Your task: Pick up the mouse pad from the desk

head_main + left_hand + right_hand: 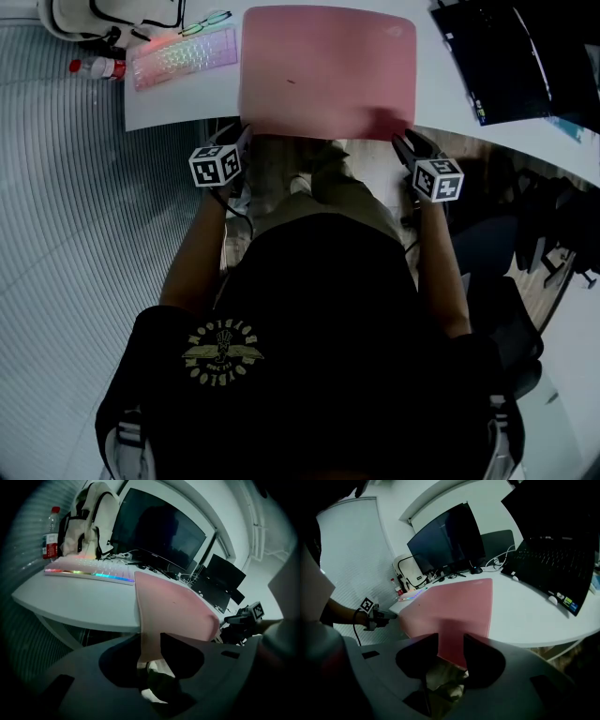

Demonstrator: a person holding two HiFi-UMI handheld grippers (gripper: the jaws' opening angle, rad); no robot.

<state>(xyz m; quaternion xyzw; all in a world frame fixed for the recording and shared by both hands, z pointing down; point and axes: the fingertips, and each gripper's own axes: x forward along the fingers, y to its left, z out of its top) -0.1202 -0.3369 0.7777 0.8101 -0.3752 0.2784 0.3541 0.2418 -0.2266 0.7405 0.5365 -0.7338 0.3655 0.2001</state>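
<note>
A pink mouse pad (326, 70) lies flat on the white desk (178, 108), its near edge overhanging the desk's front. My left gripper (240, 141) is at the pad's near left corner, my right gripper (405, 142) at its near right corner. In the left gripper view the drooping pad corner (149, 639) sits in the gap between the jaws of the left gripper (150, 641), which stand apart. In the right gripper view the other pad corner (452, 639) likewise lies between the spread jaws of the right gripper (451, 643). I see no pad pressing on it.
A backlit keyboard (183, 56), a bottle (94, 67) and glasses (206, 21) lie left of the pad. A black laptop (497, 56) stands to its right. A dark monitor (159, 536) and a white backpack (89, 517) are at the desk's back.
</note>
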